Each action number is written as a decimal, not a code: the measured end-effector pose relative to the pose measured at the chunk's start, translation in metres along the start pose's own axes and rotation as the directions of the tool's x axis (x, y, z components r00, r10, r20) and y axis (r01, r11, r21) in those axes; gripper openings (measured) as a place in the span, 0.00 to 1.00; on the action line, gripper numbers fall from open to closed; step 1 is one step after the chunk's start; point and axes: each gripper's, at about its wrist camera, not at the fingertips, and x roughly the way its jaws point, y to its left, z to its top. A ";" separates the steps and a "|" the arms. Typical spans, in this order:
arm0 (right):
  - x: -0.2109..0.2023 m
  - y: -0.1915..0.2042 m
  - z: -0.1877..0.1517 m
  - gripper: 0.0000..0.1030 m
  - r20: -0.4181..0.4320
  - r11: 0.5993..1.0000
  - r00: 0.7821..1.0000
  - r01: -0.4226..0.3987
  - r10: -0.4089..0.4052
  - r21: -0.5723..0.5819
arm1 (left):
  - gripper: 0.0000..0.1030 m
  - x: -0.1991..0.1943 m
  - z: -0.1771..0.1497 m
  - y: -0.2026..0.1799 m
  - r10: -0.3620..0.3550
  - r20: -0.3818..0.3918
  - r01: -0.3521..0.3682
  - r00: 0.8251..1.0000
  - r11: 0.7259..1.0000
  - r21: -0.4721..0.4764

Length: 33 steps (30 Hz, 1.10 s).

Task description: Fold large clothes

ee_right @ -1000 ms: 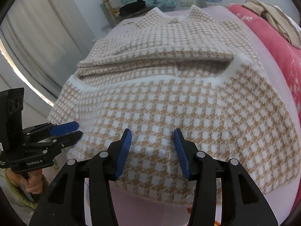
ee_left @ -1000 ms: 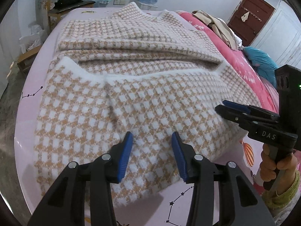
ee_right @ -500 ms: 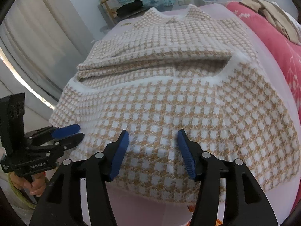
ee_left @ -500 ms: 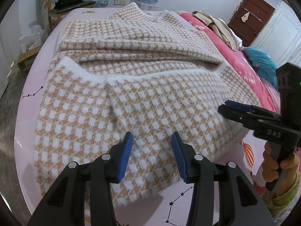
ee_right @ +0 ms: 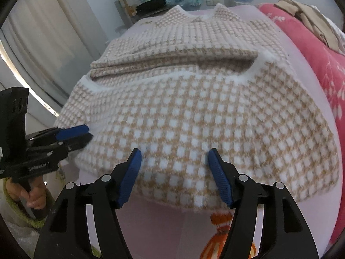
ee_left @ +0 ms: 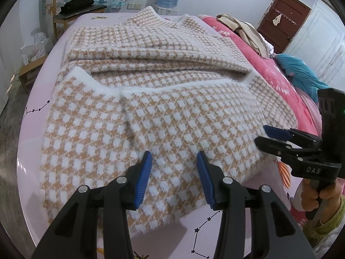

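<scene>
A large tan-and-white checked garment point(ee_left: 163, 99) is spread over a bed covered by a pale pink sheet point(ee_left: 38, 99), its near part folded up so that a white-trimmed edge runs across the middle and the collar lies at the far end. The left tool point(ee_left: 173, 159) is held above the near hem with its blue pads apart and nothing gripped between them. The right tool point(ee_right: 174, 157) is likewise poised over the near edge of the garment; its jaws have just been opening and stand apart, with cloth seen below them but not pinched. Each tool is seen from the other's camera, held by a hand point(ee_left: 323, 194) in a green sleeve. A pink blanket point(ee_left: 269, 64) lies along the right side of the bed.
</scene>
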 end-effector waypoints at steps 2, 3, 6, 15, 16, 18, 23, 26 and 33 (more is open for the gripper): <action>-0.003 -0.001 0.000 0.59 -0.010 1.000 1.000 0.000 -0.001 -0.010 | 0.41 -0.001 -0.001 0.000 0.001 0.002 -0.001 1.000 1.000 -0.004; -0.005 -0.001 0.000 0.59 -0.015 1.000 1.000 0.000 -0.001 -0.013 | 0.41 -0.002 -0.001 0.000 0.004 0.003 -0.004 1.000 1.000 -0.003; -0.017 0.000 0.008 0.52 -0.007 1.000 1.000 0.016 -0.017 -0.021 | 0.41 -0.012 0.001 -0.002 -0.009 0.025 0.009 1.000 1.000 0.007; -0.012 0.004 0.055 0.29 0.078 1.000 0.997 -0.011 0.013 -0.021 | 0.41 -0.007 0.035 -0.021 -0.133 0.078 0.125 0.988 0.987 0.102; -0.005 0.004 0.055 0.29 0.064 1.000 0.998 -0.012 0.013 -0.023 | 0.41 0.001 0.036 -0.022 -0.118 0.062 0.111 0.991 0.988 0.106; 0.018 0.002 0.052 0.29 -0.002 0.999 1.000 0.023 -0.023 -0.024 | 0.41 0.021 0.038 -0.019 -0.056 0.004 0.055 0.998 0.994 0.095; 0.029 -0.001 0.046 0.29 -0.022 1.000 0.999 0.027 -0.027 0.004 | 0.41 0.028 0.038 -0.006 -0.099 -0.009 0.099 0.995 0.995 0.026; 0.025 -0.002 0.049 0.29 -0.025 0.999 0.999 0.023 -0.022 0.028 | 0.41 0.027 0.036 -0.005 -0.102 0.002 0.102 0.995 0.994 0.027; -0.035 0.002 0.037 0.31 0.075 1.000 0.997 -0.020 0.018 0.016 | 0.41 0.027 0.037 -0.008 -0.074 -0.007 0.074 0.997 0.997 0.034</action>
